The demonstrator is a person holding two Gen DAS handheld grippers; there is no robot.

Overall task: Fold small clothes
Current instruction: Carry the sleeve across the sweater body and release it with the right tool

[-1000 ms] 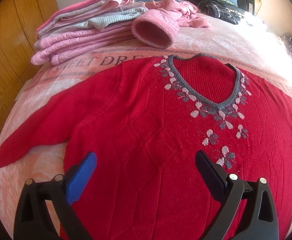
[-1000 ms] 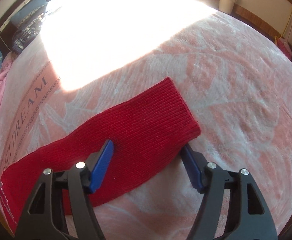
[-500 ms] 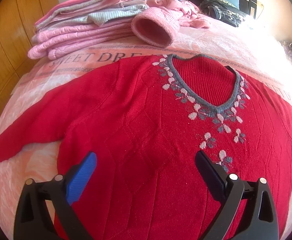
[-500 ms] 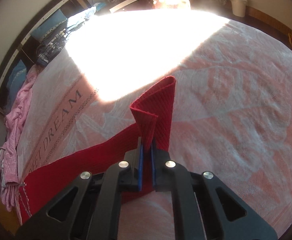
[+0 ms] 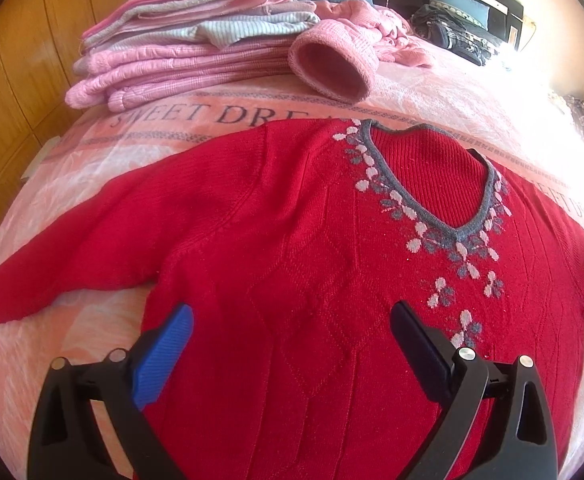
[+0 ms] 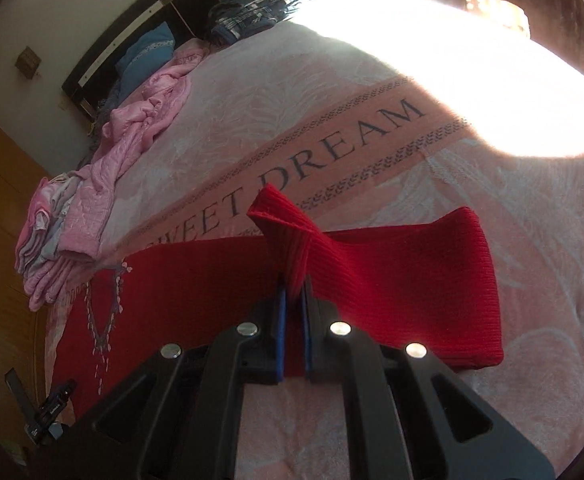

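Red knit sweater lies flat on the bed, its right sleeve pinched in the pressed-together right tool, body lying leftward from it, while the left tool hovers spread over the chest.
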